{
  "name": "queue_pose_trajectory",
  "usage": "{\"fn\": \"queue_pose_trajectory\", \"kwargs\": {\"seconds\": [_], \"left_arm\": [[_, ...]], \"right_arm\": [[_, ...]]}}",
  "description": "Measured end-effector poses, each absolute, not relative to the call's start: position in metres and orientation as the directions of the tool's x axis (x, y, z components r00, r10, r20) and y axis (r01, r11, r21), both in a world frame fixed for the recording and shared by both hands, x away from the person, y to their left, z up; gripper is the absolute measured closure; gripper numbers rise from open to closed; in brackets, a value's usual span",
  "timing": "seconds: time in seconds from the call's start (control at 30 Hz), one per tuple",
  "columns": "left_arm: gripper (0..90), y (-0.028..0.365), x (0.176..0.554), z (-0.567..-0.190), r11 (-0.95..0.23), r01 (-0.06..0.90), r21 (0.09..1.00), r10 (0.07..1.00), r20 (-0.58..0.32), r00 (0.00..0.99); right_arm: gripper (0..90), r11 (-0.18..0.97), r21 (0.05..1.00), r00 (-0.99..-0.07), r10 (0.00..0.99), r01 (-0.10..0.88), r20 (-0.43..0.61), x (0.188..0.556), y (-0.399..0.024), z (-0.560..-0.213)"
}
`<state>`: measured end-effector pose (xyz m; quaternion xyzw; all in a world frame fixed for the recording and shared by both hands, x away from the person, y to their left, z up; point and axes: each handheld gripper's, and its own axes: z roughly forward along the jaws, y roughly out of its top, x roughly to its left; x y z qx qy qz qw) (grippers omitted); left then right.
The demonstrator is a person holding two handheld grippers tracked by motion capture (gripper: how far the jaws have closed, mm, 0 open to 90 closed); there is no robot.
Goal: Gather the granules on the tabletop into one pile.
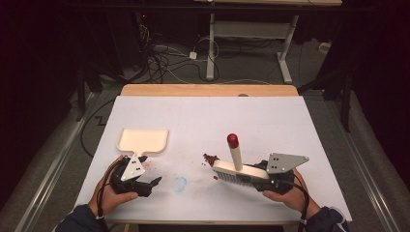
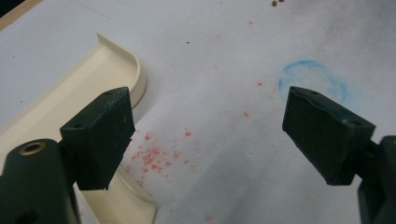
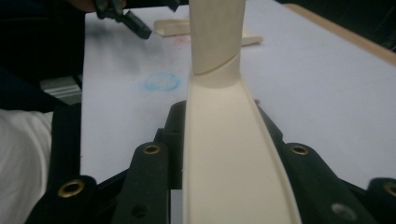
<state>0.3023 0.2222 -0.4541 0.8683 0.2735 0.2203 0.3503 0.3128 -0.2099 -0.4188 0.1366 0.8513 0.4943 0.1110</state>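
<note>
In the high view we see the right gripper (image 1: 258,181) at the lower right, clamped on the cream plastic hand brush (image 1: 237,169), whose red-capped handle stands up near the frame's centre. The brush bristles rest on the white table sheet (image 1: 251,121) just right of a small heap of dark red crumbs (image 1: 210,159). At the lower left the left gripper (image 1: 151,186) lies low, jaws apart and empty, just below the cream plastic dustpan (image 1: 143,141).

In the left gripper view we see its two jaws spread wide with nothing between them; the dustpan (image 2: 70,98) fills the left side, pink crumb dust (image 2: 154,156) lies at lower centre, and a faint blue ring mark (image 2: 310,77) sits at upper right.

In the right gripper view the brush back (image 3: 229,163) runs up the middle, pinched between the jaws; the dustpan (image 3: 173,25) lies at the top.
</note>
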Motion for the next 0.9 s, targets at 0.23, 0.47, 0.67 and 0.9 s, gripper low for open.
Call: {"fn": "queue_pose_trajectory", "kwargs": {"seconds": [0.23,0.47,0.67,0.9], "left_arm": [[15.8,0.222,0.302,-0.454,-0.608,0.319,0.727,0.625,0.190,0.757],[15.8,0.220,0.303,-0.455,-0.611,0.319,0.725,0.621,0.189,0.760],[15.8,0.219,0.304,-0.456,-0.614,0.318,0.722,0.618,0.190,0.763],[15.8,0.220,0.302,-0.455,-0.612,0.319,0.723,0.622,0.192,0.759]], "right_arm": [[67.8,0.496,0.856,-0.942,0.334,0.145,-0.034,0.315,-0.199,-0.434],[67.8,0.489,0.864,-0.919,0.384,0.122,-0.088,0.327,-0.183,-0.440],[67.8,0.461,0.879,-0.903,0.419,0.124,-0.092,0.336,-0.176,-0.437],[67.7,0.419,0.900,-0.900,0.428,0.118,-0.081,0.331,-0.184,-0.426]]}}
